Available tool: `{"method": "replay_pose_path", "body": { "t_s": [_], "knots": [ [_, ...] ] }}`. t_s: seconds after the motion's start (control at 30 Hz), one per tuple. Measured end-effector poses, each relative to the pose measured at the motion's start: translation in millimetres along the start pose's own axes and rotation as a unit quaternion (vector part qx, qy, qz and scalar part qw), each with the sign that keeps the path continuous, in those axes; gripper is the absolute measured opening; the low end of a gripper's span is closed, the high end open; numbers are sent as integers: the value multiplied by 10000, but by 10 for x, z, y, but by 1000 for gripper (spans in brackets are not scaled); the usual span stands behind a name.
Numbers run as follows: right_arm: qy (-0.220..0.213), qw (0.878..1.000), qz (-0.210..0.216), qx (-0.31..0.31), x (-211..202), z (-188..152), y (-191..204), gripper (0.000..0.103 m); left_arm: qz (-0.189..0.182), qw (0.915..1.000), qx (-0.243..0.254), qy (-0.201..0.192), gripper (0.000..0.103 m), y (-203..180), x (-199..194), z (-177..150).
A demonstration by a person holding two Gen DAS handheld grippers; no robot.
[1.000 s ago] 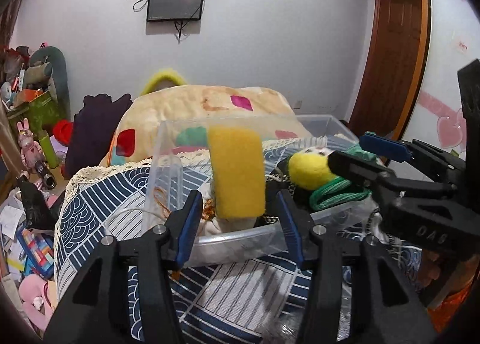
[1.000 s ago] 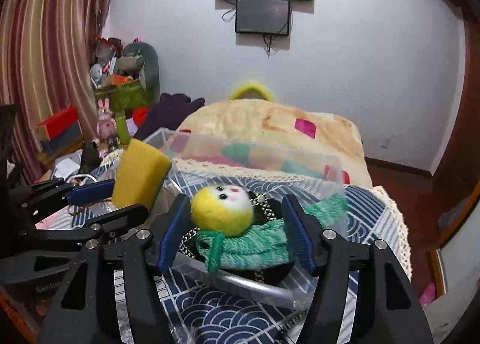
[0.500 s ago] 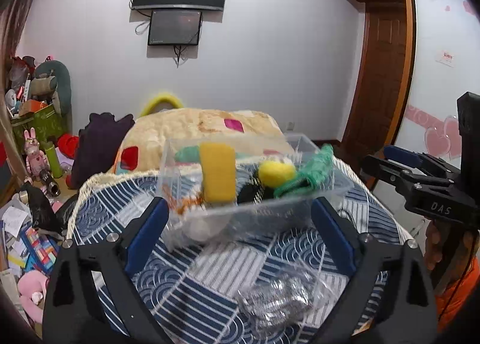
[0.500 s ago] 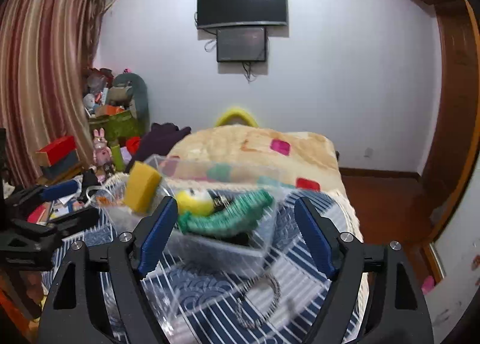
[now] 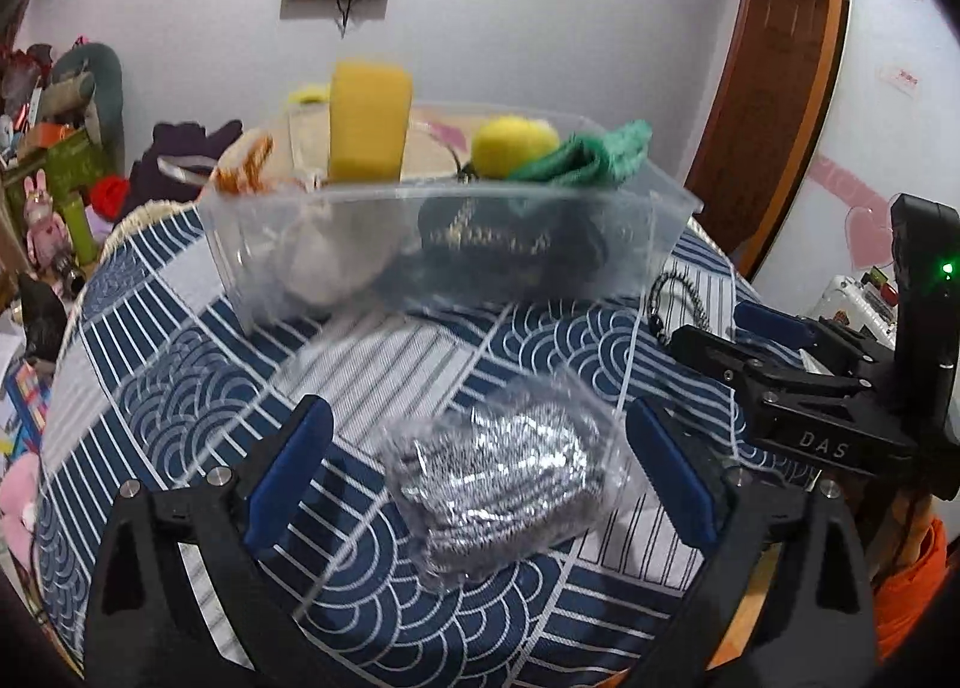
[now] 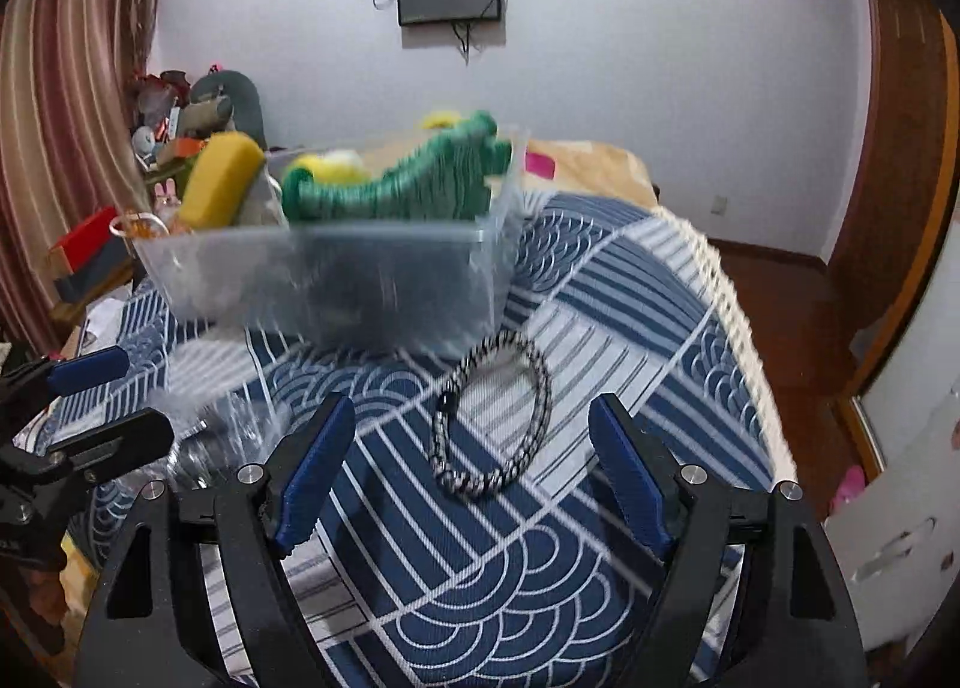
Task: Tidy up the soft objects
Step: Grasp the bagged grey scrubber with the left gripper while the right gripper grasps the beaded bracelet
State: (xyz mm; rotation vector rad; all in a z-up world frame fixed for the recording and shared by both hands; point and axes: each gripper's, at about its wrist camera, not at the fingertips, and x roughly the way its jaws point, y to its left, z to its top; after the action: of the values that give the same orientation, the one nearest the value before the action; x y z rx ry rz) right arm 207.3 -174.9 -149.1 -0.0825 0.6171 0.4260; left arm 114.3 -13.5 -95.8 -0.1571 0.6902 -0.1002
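A clear plastic bin [image 5: 630,244] stands on the blue patterned cloth and holds a yellow sponge [image 5: 369,121], a yellow-headed green knit doll [image 5: 576,160] and dark items. It also shows in the right wrist view [image 6: 336,280] with the sponge [image 6: 219,187] and doll [image 6: 420,187]. My left gripper [image 5: 480,475] is open around a bagged steel wool scrubber [image 5: 498,475] lying on the cloth. My right gripper [image 6: 474,469] is open around a black-and-white braided bracelet [image 6: 540,418].
The table [image 6: 630,292] has a fringed edge on the right, with floor beyond. A quilt-covered bed [image 6: 600,160] lies behind the bin. Toys and clutter [image 5: 54,160] fill the left side of the room. A wooden door [image 5: 774,58] is at the right.
Both grippers opened, releasing the sponge and the doll into the bin, pulled back and dropped low. The left now frames the scrubber, the right the bracelet.
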Motion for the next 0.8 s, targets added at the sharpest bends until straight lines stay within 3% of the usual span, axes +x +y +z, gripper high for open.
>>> {"method": "replay_pose_path", "body": {
  "t_s": [0.07, 0.27, 0.3, 0.37, 0.4, 0.57, 0.8],
  "knots": [
    [116, 9999, 55, 88, 49, -55, -57, 72, -31, 9999, -13, 103, 99, -2, 64, -54],
    [183, 9995, 106, 232, 35, -119, -116, 36, -55, 9998, -31, 177, 98, -29, 171, -198],
    [180, 9995, 111, 249, 35, -124, -128, 32, -68, 9999, -4, 141, 96, -39, 160, -207],
    [142, 9996, 61, 252, 22, -138, -142, 24, -172, 9998, 66, 119, 78, -61, 139, -212],
    [136, 9996, 66, 248, 18, -141, -145, 19, -191, 9997, 77, 120, 76, -68, 129, -224],
    [71, 9998, 89, 184, -18, -166, -115, 13, -313, 9995, 7, 90, 54, -56, 89, -235],
    [-69, 9997, 161, 189, -110, -153, -84, 12, -329, 9994, -99, -75, 48, 40, -59, -154]
  ]
}}
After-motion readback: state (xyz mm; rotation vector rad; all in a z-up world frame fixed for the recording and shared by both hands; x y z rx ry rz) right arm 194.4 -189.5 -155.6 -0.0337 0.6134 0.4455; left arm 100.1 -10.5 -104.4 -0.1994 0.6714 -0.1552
